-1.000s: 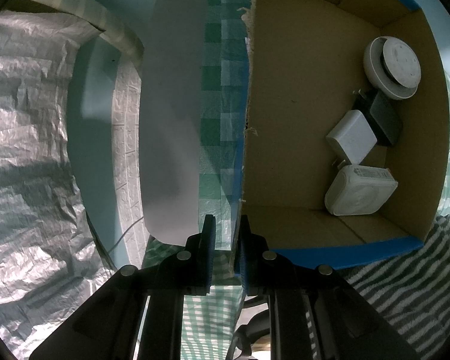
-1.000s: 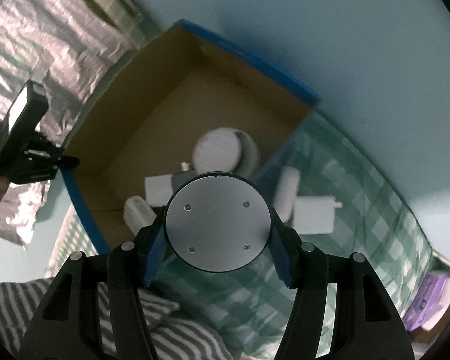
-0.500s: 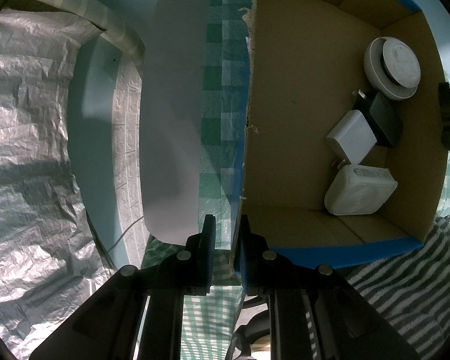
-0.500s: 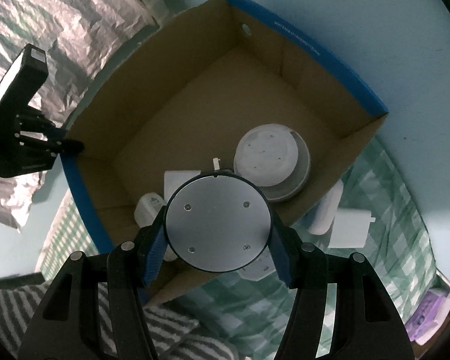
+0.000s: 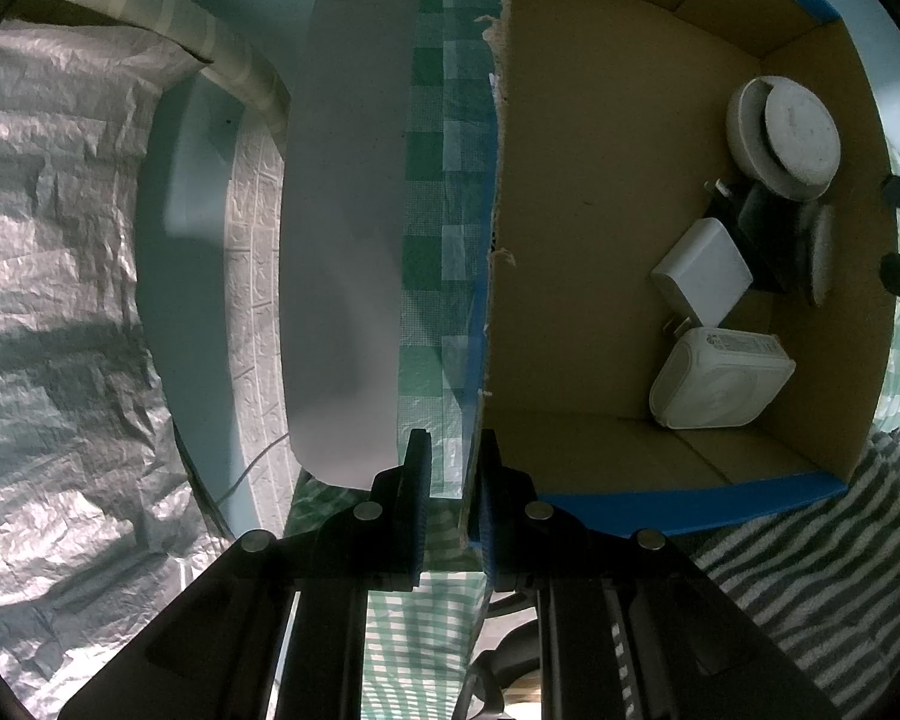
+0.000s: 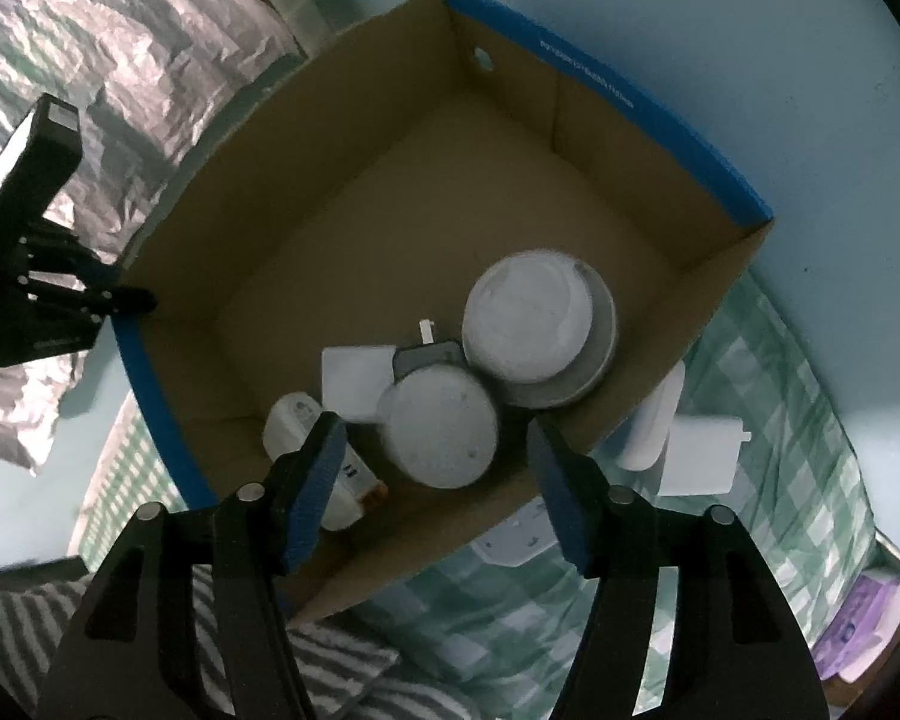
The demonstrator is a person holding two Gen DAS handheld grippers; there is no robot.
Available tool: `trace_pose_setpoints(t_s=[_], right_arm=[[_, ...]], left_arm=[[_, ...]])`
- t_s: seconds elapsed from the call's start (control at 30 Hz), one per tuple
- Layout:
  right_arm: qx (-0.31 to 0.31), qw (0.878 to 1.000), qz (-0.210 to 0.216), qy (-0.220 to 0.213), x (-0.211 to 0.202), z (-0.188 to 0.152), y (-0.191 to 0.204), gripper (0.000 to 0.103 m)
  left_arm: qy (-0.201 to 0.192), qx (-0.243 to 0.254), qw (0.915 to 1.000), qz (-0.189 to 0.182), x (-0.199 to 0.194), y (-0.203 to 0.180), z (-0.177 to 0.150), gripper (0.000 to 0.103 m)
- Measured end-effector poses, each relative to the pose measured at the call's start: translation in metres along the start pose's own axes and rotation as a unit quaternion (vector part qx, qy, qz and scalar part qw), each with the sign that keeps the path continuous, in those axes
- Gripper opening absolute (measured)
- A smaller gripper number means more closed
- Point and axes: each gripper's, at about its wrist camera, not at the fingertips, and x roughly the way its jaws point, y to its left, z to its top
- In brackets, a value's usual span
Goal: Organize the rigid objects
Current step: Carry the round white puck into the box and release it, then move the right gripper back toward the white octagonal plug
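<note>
Disc (image 6: 441,425) in box (image 6: 642,102) | between spread right tool (image 6: 435,480) fingers, untouched

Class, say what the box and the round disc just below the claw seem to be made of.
Box: corrugated cardboard, matte brown inside, blue printed outside; a torn, frayed edge shows. Round disc: probably plastic, a smooth matte pale grey face; its blur leaves metal possible.

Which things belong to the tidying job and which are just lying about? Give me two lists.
Job:
- cardboard box
- round disc inside it
- large round device and white adapter inside it
- white pieces outside the box
- right hand-held gripper
- left hand-held gripper

Lying about:
- silver foil
- striped cloth
- checked cloth
- purple packet
</note>
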Motion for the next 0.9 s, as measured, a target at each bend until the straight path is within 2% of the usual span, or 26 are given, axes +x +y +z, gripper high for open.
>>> trace_pose_setpoints(t_s=[0.07,0.63,0.9], right_arm=[[-0.001,1.0,-0.004,-0.006,-0.003,0.0,0.001,0.071],[0.015,1.0,-0.005,-0.018,-0.018,-0.003,-0.005,0.071],[0.052,0.998,-0.002,-0.033,-0.036,-0.011,-0.026,0.071]], left_arm=[[0.0,0.0,1.0,0.0,0.0,0.0,0.0,0.015],[0.0,0.002,1.0,0.002,0.0,-0.001,0.0,0.015],[0.001,0.001,1.0,0.001,-0.001,-0.001,0.001,0.015]])
